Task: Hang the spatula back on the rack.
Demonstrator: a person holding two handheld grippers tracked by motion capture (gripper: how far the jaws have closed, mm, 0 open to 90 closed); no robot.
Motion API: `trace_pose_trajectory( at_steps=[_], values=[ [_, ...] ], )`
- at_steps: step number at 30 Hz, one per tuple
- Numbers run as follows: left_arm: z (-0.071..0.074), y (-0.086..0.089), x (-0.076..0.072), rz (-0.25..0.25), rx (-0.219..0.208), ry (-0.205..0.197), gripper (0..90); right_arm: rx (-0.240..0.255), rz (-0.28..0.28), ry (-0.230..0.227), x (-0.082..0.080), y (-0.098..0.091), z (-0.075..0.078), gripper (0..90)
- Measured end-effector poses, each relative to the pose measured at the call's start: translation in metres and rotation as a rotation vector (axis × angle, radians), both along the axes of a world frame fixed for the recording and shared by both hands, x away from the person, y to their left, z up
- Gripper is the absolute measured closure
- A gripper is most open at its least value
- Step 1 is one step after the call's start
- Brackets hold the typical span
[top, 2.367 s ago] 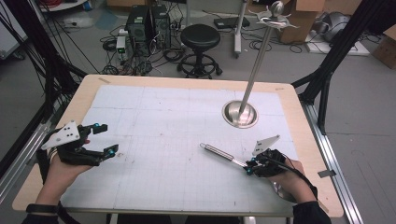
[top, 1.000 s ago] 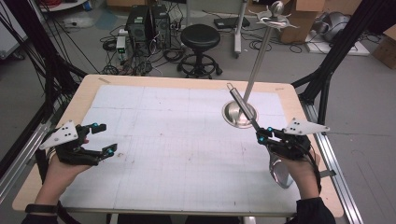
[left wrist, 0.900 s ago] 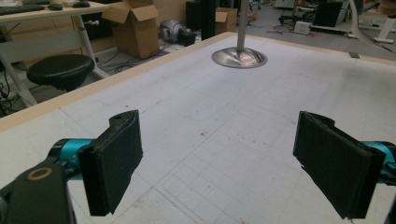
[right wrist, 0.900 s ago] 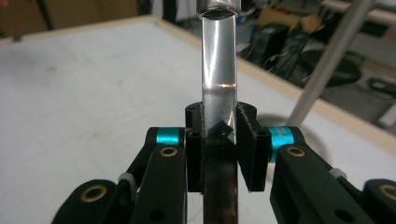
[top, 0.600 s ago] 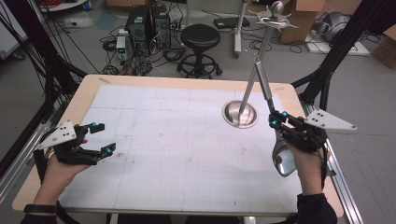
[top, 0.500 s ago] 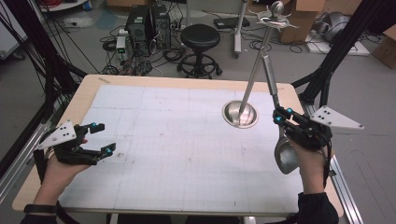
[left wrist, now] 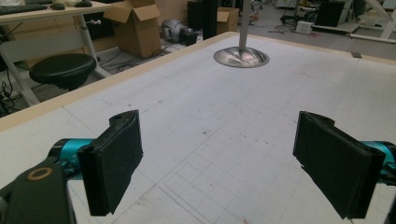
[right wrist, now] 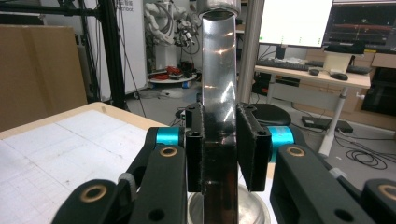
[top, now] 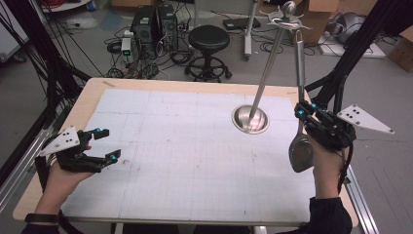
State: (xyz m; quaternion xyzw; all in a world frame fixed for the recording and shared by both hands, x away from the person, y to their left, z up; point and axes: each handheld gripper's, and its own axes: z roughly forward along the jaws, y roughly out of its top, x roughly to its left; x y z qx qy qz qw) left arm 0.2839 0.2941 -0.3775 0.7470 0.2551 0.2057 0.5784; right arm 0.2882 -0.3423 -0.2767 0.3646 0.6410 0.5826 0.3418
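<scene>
Hand-held grippers: we count two, the left hand-held gripper (top: pixel 104 145) low over the worktop's left edge and the right hand-held gripper (top: pixel 306 110) raised at its right edge
Left hand-held gripper state: released; in the left gripper view we see its two black pads (left wrist: pixel 112 158) standing wide apart with bare worktop between them
Right hand-held gripper state: clenched on the ladle's handle; in the right gripper view we see both pads (right wrist: pixel 250 144) pressed against the flat steel strip
Ladles: we count one ladle (top: pixel 300 87), held almost upright, bowl at the bottom just beside the person's right hand, handle rising to the top of the stand
Where the ladle is: in the air at the worktop's right edge, clear of the surface; its upper end is close beside the stand's hooked crown, and we cannot tell whether they touch
Stands: we count one stand (top: pixel 266 68), a slim steel pole on a round base (left wrist: pixel 241 57), set on the right half of the worktop (top: pixel 185 161)
Stools: we count one black stool (top: pixel 209 40) on the floor beyond the worktop's far edge
Hands: we count two, one on each hand-held gripper
</scene>
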Motion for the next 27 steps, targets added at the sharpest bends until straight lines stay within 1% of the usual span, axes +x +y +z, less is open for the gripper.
trace_pose_trajectory(
  at_steps=[4,5,8,9,11,16,19,27],
  values=[
    [0.0,0.0,0.0,-0.001,0.001,0.002,16.1,-0.001,-0.031,-0.001,0.004,0.002,0.0,75.5],
    [-0.001,0.0,0.0,-0.001,0.002,0.002,16.1,0.003,-0.027,0.005,0.005,0.002,-0.001,75.5],
    [-0.001,0.0,0.0,-0.002,0.004,0.003,16.1,0.004,-0.041,0.009,0.009,0.003,-0.002,75.5],
    [-0.001,0.0,0.0,-0.002,0.005,0.004,16.1,-0.002,-0.057,0.002,0.011,0.004,-0.003,75.4],
    [-0.001,0.0,0.0,-0.002,0.007,0.003,16.1,0.006,-0.05,0.002,0.013,0.005,-0.004,75.4],
    [-0.002,0.001,0.0,0.001,0.003,0.006,16.1,-0.007,-0.072,0.009,0.019,0.011,-0.007,75.4],
    [-0.002,0.001,-0.001,0.001,0.006,0.007,16.1,0.003,-0.078,0.008,0.022,0.012,-0.009,75.4],
    [-0.003,0.002,-0.002,0.003,0.011,0.01,16.1,0.012,-0.089,0.0,0.029,0.014,-0.011,75.4]
  ],
)
